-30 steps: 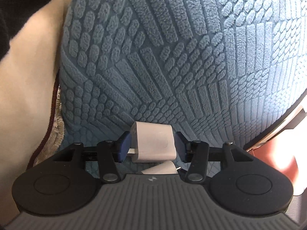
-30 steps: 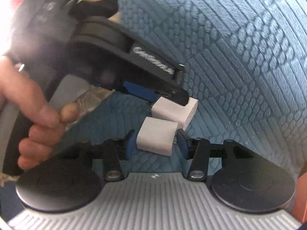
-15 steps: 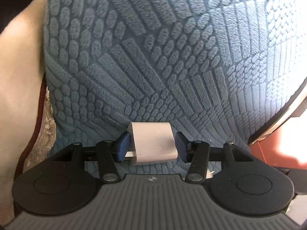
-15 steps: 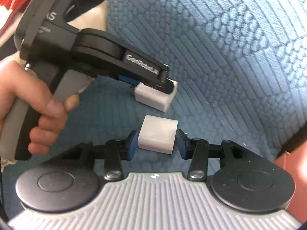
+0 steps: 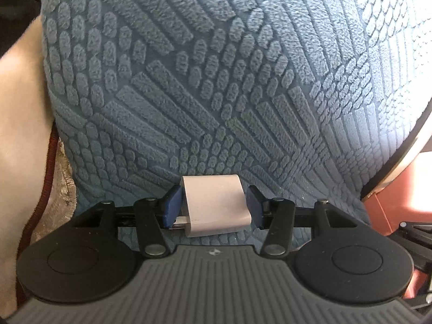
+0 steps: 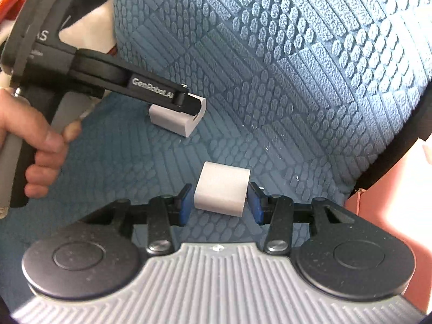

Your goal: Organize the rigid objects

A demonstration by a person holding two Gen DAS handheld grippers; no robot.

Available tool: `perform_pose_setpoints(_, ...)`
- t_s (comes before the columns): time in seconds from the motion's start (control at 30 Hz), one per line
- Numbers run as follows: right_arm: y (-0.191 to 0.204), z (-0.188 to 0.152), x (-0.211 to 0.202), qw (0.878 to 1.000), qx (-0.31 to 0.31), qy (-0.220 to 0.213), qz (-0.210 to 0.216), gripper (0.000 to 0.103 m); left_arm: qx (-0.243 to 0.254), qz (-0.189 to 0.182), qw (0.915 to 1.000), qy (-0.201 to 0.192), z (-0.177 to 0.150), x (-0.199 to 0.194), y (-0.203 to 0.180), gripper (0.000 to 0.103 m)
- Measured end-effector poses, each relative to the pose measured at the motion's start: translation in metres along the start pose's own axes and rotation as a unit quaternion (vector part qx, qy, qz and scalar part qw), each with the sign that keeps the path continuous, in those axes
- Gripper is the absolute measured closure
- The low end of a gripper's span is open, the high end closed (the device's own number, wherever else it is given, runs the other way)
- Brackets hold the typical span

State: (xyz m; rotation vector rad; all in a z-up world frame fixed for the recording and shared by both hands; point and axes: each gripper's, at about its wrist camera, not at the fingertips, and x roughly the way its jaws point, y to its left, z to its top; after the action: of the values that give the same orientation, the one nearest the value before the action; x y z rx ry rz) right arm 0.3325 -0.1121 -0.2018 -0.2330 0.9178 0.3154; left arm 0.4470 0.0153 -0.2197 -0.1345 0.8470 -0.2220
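My left gripper (image 5: 213, 206) is shut on a white charger block (image 5: 216, 205) with a metal prong showing at its left side, held just above the blue textured mat (image 5: 216, 81). My right gripper (image 6: 220, 199) is shut on a second white charger block (image 6: 221, 191) above the same mat (image 6: 297, 54). In the right wrist view the left gripper (image 6: 189, 108) reaches in from the left, holding its block (image 6: 175, 120) a short way beyond and left of mine. The two blocks are apart.
A red-orange surface (image 5: 399, 189) lies past the mat's right edge, also visible in the right wrist view (image 6: 391, 208). Cream cloth (image 5: 21, 135) and a patterned border (image 5: 59, 175) lie left of the mat. A hand (image 6: 35, 145) holds the left gripper's handle.
The two grippers have drawn apart: the left one with its block moved away to the left and farther from the right one. Both blocks stay gripped.
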Motion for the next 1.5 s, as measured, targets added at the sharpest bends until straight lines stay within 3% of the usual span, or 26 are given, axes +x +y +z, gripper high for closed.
perform_pose_setpoints(0.37,0.003,-0.001,0.001,1.000,-0.001,-0.006,-0.011,0.056,0.057,0.044,0.9974,0.006,-0.008,0.009,-0.043,0.041)
perform_pose_setpoints(0.67,0.004,-0.003,-0.004,1.000,0.004,-0.006,-0.003,0.057,0.048,0.058,0.9968,0.027,-0.002,-0.001,-0.041,0.042)
perform_pose_setpoints(1.07,0.005,-0.021,-0.042,0.999,0.048,-0.009,0.008,0.057,-0.005,0.028,0.9983,0.051,-0.025,-0.068,-0.056,0.043)
perform_pose_setpoints(1.5,0.019,-0.056,-0.091,0.998,0.056,-0.014,0.001,0.057,-0.027,0.005,0.9978,0.060,-0.098,-0.153,-0.063,0.044)
